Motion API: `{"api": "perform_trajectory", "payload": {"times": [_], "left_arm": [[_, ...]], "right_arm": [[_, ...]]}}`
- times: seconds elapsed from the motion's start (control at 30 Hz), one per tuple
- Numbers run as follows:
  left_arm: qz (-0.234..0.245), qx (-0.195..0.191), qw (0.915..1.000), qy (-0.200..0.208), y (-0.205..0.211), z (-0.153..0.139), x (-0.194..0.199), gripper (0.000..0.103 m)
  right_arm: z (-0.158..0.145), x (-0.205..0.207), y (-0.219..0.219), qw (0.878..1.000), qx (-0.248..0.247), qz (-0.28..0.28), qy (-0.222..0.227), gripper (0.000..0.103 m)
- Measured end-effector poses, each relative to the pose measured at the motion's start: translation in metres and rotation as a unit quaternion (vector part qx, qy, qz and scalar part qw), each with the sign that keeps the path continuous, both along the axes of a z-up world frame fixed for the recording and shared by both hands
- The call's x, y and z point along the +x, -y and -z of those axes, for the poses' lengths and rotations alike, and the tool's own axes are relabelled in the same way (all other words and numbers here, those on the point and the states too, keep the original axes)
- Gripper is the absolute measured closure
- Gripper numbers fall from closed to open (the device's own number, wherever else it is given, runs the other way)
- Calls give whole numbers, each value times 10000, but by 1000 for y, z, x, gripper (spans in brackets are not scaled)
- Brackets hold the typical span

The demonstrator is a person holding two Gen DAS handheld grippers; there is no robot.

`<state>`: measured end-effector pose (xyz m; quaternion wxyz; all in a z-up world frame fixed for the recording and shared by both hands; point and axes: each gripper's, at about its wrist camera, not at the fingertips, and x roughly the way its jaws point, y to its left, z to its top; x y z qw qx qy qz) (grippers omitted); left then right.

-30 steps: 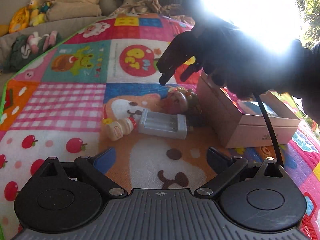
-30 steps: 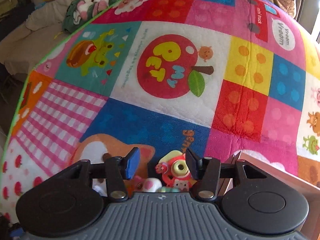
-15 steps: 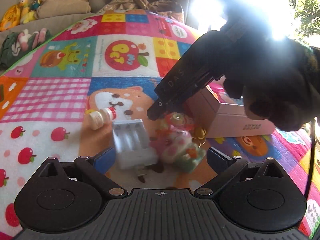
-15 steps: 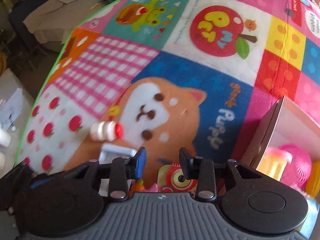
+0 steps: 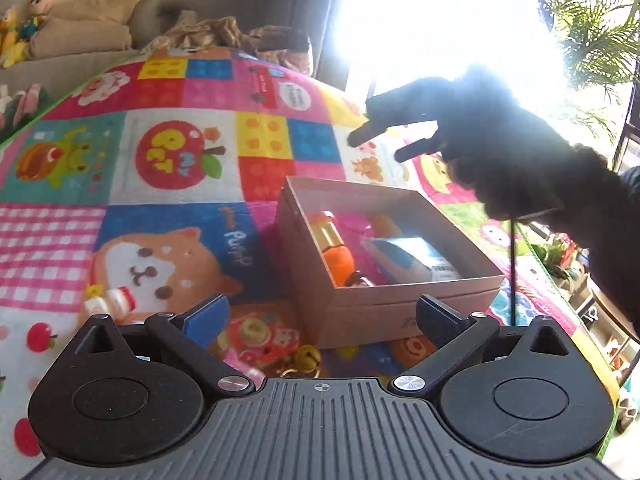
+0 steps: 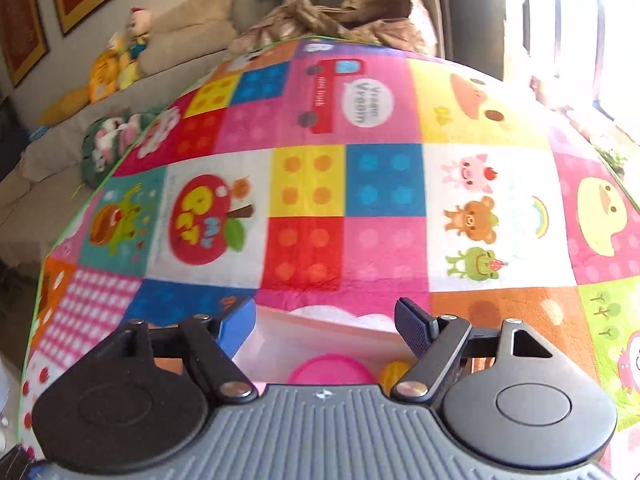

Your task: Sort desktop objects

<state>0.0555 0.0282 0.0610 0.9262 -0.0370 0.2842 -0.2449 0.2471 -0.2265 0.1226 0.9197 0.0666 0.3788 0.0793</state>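
Note:
An open pink cardboard box (image 5: 360, 316) stands on the play mat. It holds an orange-and-yellow bottle (image 5: 334, 248), a pink round thing (image 6: 332, 368) and a blue-and-white packet (image 5: 412, 260). A toy camera keychain (image 5: 260, 336) with a gold bell (image 5: 308, 356) lies on the mat before the box, between my left gripper's (image 5: 320, 316) open fingers but apart from them. A small red-capped bottle (image 5: 112, 298) lies further left. My right gripper (image 6: 326, 324) hovers over the box's far rim (image 6: 340, 320). Its jaws are opening with nothing between them. Seen from the left wrist, the right gripper (image 5: 380, 144) is dark against glare.
The colourful patchwork play mat (image 6: 312, 184) spreads far beyond the box. A sofa with cushions and plush toys (image 6: 116, 64) runs along the back, with a crumpled brown blanket (image 6: 340, 12) at the mat's far edge. A bright window (image 5: 440, 20) glares at the right.
My right gripper rose from the toy camera on the mat to above the box and its jaws spread. The left view swung right and lifted; the white battery charger left sight.

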Motion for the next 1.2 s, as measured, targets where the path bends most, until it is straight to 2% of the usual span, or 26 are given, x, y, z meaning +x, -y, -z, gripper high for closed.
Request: {"api": "perform_trajectory", "payload": {"times": [0.13, 0.23, 0.27, 0.3, 0.37, 0.43, 0.47, 0.57, 0.67, 0.77, 0.9, 1.03, 1.1, 1.2], "left_arm": [[225, 227, 9995, -14, 20, 9, 10, 1], [288, 396, 9988, -75, 24, 20, 9, 1], [324, 493, 9982, -61, 25, 23, 6, 1], [361, 566, 9977, -63, 26, 25, 3, 1], [458, 602, 9971, -95, 26, 27, -3, 1], [680, 519, 9962, -173, 26, 28, -12, 0], [675, 516, 9963, -144, 26, 28, -17, 0], [772, 465, 9959, -92, 27, 27, -30, 0], [779, 409, 9960, -125, 31, 29, -36, 0], [653, 444, 9969, -77, 36, 32, -37, 0], [411, 174, 9988, -178, 38, 34, -31, 0], [568, -35, 9983, -136, 48, 39, -25, 0], [587, -22, 9982, -115, 47, 36, -26, 0], [410, 27, 9991, 92, 30, 24, -36, 0]], "right_arm": [[38, 43, 4, 9993, 171, 138, -290, 24], [59, 54, -4, 9964, 428, -160, -719, 24], [60, 48, -9, 9967, 415, -276, -639, 20], [59, 40, -14, 9962, 392, -422, -654, 15], [55, 20, -17, 9927, 545, -761, -767, 12], [50, -2, -17, 9855, 842, -1126, -948, 12], [44, -15, -15, 9848, 886, -1204, -888, 12], [13, -59, 0, 9885, 949, -1148, -266, 12], [-12, -114, 15, 9910, 690, -1057, 448, 8], [-16, -170, 25, 9912, 334, -982, 819, 4], [1, -238, 32, 9896, -173, -967, 1048, 0], [43, -273, 31, 9890, -881, -895, 776, 0], [63, -275, 34, 9920, -915, -677, 550, 0], [85, -268, 36, 9966, -631, -417, 339, 0]]}}
